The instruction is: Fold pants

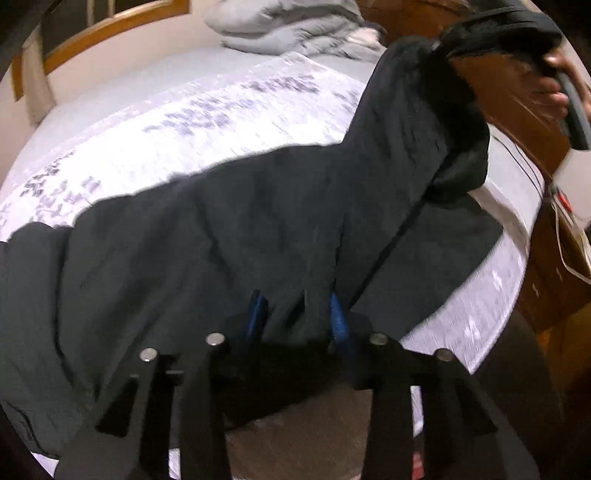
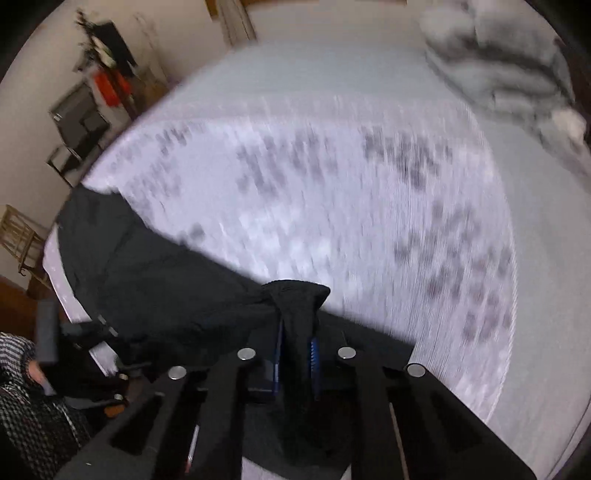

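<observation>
Black pants (image 1: 258, 221) stretch across the patterned bed cover (image 1: 184, 122), lifted at both ends. In the left wrist view my left gripper (image 1: 298, 317) is shut on a bunched edge of the cloth, which sits between its blue pads (image 1: 338, 321). At the top right of that view the right gripper (image 1: 480, 33), held by a hand (image 1: 554, 85), lifts the far end. In the right wrist view my right gripper (image 2: 295, 350) pinches a gathered fold of the pants (image 2: 147, 288) between its blue pads (image 2: 314, 354). The rest of the cloth trails to the left over the bed edge.
A folded grey duvet (image 1: 288, 26) (image 2: 498, 62) lies at the head of the bed. Wooden furniture (image 1: 498, 92) stands beside the bed on the right. A shelf unit (image 2: 81, 122) and a wooden chair (image 2: 18, 236) stand by the wall. A checked sleeve (image 2: 33, 417) shows low left.
</observation>
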Available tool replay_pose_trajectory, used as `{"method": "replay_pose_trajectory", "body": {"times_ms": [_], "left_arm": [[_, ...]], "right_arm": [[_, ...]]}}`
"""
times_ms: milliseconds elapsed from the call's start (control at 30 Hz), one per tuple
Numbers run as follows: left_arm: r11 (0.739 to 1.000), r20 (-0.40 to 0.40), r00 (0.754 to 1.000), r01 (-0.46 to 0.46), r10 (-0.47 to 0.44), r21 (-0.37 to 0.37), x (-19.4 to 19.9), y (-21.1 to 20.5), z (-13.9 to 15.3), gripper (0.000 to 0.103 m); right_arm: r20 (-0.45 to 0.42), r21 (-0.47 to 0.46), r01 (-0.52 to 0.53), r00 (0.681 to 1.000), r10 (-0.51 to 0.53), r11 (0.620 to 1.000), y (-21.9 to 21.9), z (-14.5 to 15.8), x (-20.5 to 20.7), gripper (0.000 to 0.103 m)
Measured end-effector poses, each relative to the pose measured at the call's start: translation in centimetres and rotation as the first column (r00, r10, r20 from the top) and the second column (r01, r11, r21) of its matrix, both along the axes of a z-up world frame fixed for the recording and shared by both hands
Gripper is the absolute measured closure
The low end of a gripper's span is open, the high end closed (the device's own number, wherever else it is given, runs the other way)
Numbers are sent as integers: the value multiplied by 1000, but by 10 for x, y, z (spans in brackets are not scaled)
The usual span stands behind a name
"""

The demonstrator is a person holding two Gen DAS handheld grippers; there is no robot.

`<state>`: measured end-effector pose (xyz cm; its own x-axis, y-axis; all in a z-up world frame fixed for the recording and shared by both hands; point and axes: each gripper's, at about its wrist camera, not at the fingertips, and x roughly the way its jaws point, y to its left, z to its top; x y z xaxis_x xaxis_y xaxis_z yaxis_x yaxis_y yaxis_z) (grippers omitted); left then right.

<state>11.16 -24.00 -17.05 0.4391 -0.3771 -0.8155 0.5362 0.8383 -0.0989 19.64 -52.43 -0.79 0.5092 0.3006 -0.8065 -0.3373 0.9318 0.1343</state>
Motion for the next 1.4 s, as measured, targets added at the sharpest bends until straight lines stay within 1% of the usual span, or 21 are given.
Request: {"method": "replay_pose_trajectory", "body": {"times_ms": [33, 100, 167, 233, 333, 400, 433, 467, 500, 533, 633, 733, 833, 900, 1000, 1100, 1200, 1267, 1300, 1367, 1400], "left_arm": [[1000, 29, 999, -26, 26, -5, 5, 3, 8, 78], [996, 97, 992, -82, 86, -41, 9, 10, 25, 78], [988, 196, 970, -134, 146, -71, 7, 16, 46, 77], [988, 217, 965, -133, 148, -79, 3, 15, 51, 68], [995, 130, 987, -85, 91, -54, -5, 3, 30, 61], [1000, 64, 997, -30, 31, -7, -13, -9, 9, 61], [1000, 26, 1000, 6, -6, 15, -19, -16, -2, 58], [999, 2, 999, 35, -35, 33, -24, -20, -10, 53], [997, -1, 999, 54, -54, 49, -28, -23, -14, 41], [995, 0, 997, 81, -81, 54, -35, -25, -15, 31], [990, 20, 990, 141, -141, 23, -47, -20, -5, 15], [985, 8, 985, 170, -170, -20, -50, -9, 9, 14], [992, -4, 993, 121, -122, -43, -49, 1, 23, 14], [996, -26, 998, 60, -62, -61, -47, 23, 28, 13], [997, -45, 997, -59, 57, -57, -41, 55, 34, 13], [980, -15, 980, -197, 197, -35, -33, 104, 45, 13], [932, 7, 932, -362, 362, -22, -25, 171, 56, 13], [864, 29, 864, -503, 503, 9, -21, 235, 60, 13], [839, 31, 839, -544, 544, 14, -20, 255, 60, 13], [733, 22, 733, -680, 680, 6, -19, 321, 57, 13], [658, 4, 658, -753, 753, -24, -19, 359, 55, 13]], "right_arm": [[61, 11, -14, 998, 13, 1000, 1, 15, -4, 92], [207, 24, -55, 977, 48, 998, 4, 49, -22, 92], [297, 9, -73, 953, 67, 997, 3, 63, -39, 92], [310, 8, -66, 949, 61, 998, -3, 59, -53, 92], [197, 36, -25, 980, 18, 999, -21, 13, -72, 88], [86, 28, 59, 994, -61, 998, -37, -35, -91, 69], [37, 38, 93, 995, -94, 995, -45, -53, -100, 51], [2, 65, 126, 992, -127, 990, -53, -68, -110, 47], [-25, 116, 154, 988, -152, 981, -62, -81, -125, 47], [-40, 158, 178, 984, -174, 971, -70, -88, -138, 47], [-82, 292, 242, 970, -228, 925, -91, -102, -172, 32], [-77, 361, 302, 952, -295, 882, -110, -105, -191, 26], [-103, 396, 371, 927, -360, 840, -126, -108, -185, 22], [-142, 330, 431, 902, -407, 840, -130, -113, -165, 22], [-225, 329, 450, 891, -394, 830, -127, -132, -135, 22], [-254, 297, 466, 880, -401, 833, -119, -144, -112, 23], [-251, 327, 489, 870, -425, 809, -121, -145, -113, 23], [-250, 337, 500, 864, -436, 798, -121, -145, -117, 23], [-248, 329, 507, 860, -445, 797, -121, -145, -121, 23], [-253, 304, 525, 849, -464, 795, -119, -146, -125, 23], [-258, 298, 532, 844, -470, 793, -117, -147, -129, 23]]}}
